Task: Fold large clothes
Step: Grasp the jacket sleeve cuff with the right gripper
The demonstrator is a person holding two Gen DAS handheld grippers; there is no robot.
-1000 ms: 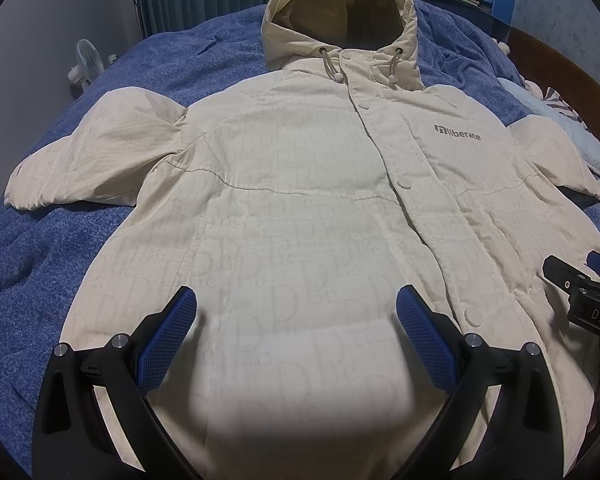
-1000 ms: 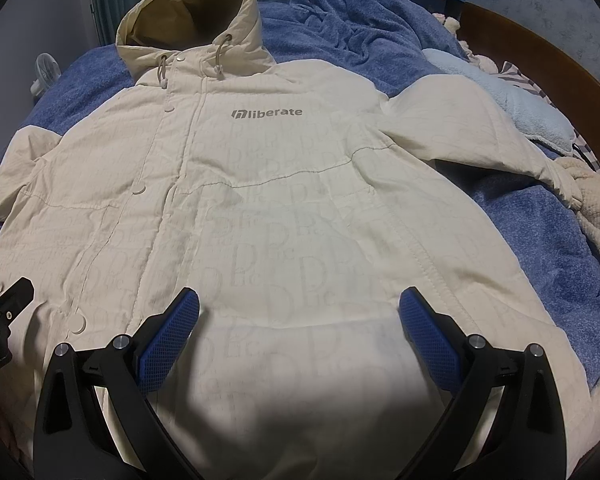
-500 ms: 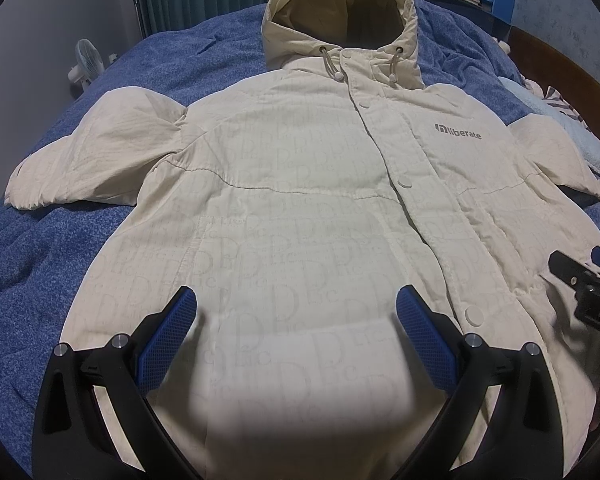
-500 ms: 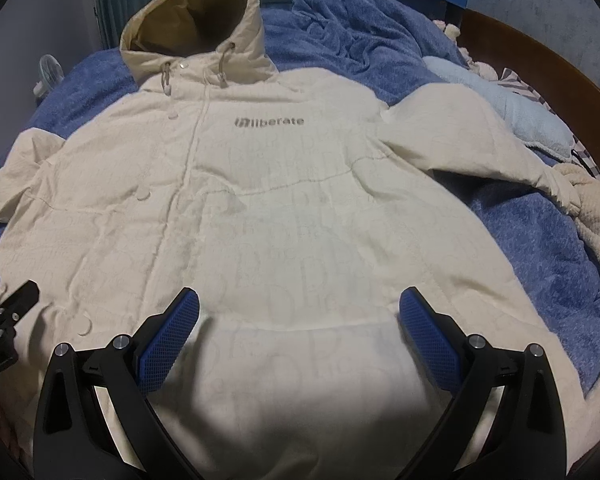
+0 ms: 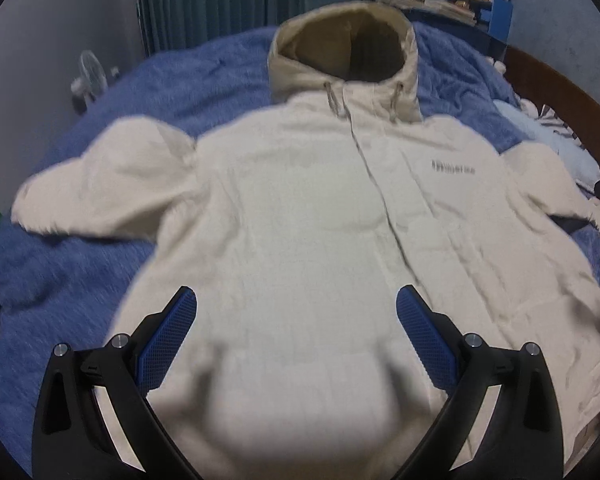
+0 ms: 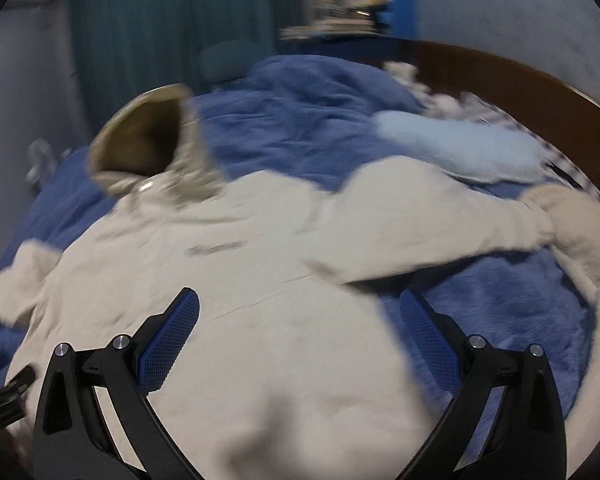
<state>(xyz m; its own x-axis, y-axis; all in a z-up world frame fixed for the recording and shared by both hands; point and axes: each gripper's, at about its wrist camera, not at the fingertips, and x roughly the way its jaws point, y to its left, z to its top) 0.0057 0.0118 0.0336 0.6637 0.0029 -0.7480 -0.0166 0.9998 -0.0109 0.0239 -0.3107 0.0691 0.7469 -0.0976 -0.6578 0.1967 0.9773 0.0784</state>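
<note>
Below, cream jacket [image 5: 300, 220] flat on blue blanket [image 5: 80, 280], left tongs [image 5: 296, 340] and right tongs [image 6: 300, 340] above, wide open, empty.

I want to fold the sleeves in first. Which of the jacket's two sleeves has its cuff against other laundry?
The cream padded jacket's right-hand sleeve: its cuff meets a cream knitted cloth. The left-hand sleeve lies alone on the blue blanket.

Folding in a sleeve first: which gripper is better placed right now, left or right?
Right, probably. The right gripper, open, faces the sleeve spread over the blue blanket. The left gripper, also open, points at the middle of the jacket, its sleeve off to the side.
</note>
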